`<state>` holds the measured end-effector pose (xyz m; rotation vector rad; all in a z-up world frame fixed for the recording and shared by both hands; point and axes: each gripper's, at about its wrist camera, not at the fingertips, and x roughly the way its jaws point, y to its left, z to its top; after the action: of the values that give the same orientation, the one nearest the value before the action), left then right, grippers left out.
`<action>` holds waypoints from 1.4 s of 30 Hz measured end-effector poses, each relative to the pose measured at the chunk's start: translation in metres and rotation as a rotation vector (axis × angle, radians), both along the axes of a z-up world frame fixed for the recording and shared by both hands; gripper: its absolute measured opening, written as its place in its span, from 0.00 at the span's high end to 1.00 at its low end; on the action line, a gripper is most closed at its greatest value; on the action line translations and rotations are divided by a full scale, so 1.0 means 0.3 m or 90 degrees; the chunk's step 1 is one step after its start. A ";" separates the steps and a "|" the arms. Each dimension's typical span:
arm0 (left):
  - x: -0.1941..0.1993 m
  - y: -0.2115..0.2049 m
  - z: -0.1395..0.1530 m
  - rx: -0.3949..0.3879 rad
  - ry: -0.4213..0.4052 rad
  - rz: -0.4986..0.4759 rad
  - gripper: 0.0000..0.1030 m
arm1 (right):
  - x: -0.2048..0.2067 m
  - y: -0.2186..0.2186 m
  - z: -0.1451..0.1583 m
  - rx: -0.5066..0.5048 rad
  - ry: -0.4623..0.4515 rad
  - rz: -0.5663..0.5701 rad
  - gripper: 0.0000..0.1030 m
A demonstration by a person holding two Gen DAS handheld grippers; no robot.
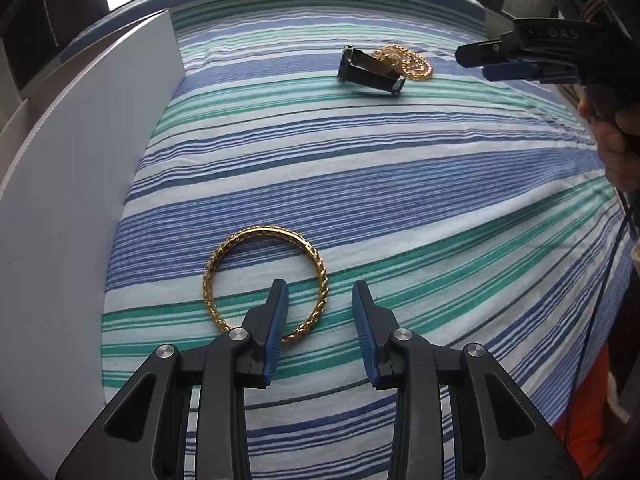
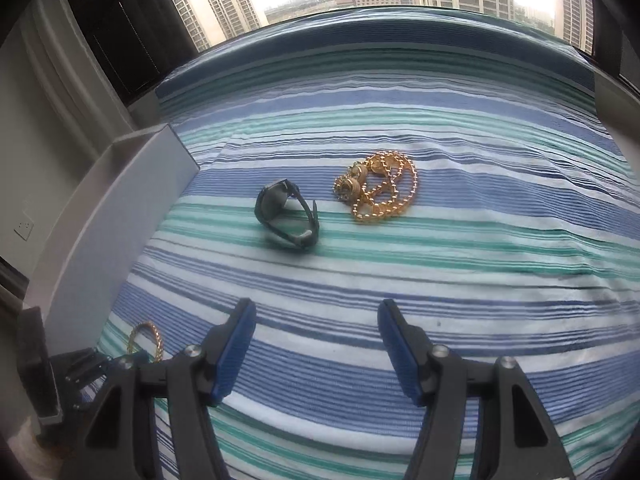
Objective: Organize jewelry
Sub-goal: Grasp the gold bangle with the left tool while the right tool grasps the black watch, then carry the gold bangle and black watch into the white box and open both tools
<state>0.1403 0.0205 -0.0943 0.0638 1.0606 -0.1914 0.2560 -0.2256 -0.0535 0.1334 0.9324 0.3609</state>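
Here, on a bed spread with a striped sheet (image 1: pixel 400 184), a jewelry sort is under way. The left gripper (image 1: pixel 320 308) points down at a gold bangle (image 1: pixel 264 280) lying flat on the cloth; one blue pad sits over the ring's near arc, but the jaws stand part open with nothing pressed between them, so the bangle looks set down, not held. The right gripper (image 2: pixel 316 344), jaws wide and empty, hangs above bare cloth, aimed toward a black watch (image 2: pixel 286 216) and, just beside it, a tangled gold bead chain (image 2: pixel 376 192). A pale, low-walled tray (image 1: pixel 100 160) stands along the left edge of the bed, close to the bangle; what shows of its inside holds nothing, though most is hidden. The step in hand seems to be laying pieces out by the tray. Next, likely, the right hand must close on the watch or chain without snagging the other.
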 end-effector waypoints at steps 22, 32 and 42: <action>-0.058 0.057 0.006 -0.028 -0.027 0.058 0.98 | 0.157 0.029 -0.151 0.097 0.075 0.002 0.90; -0.177 0.096 0.146 -0.074 -0.090 0.075 0.98 | -0.197 -0.092 -0.175 0.203 0.095 -0.020 0.90; -0.331 0.248 0.432 -0.110 -0.191 0.120 0.98 | -0.297 0.120 -0.019 0.203 0.050 0.091 0.90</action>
<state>0.0411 0.0949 0.0352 -0.1588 0.7428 -0.0983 0.1669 -0.1894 -0.0593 0.3753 0.9602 0.6403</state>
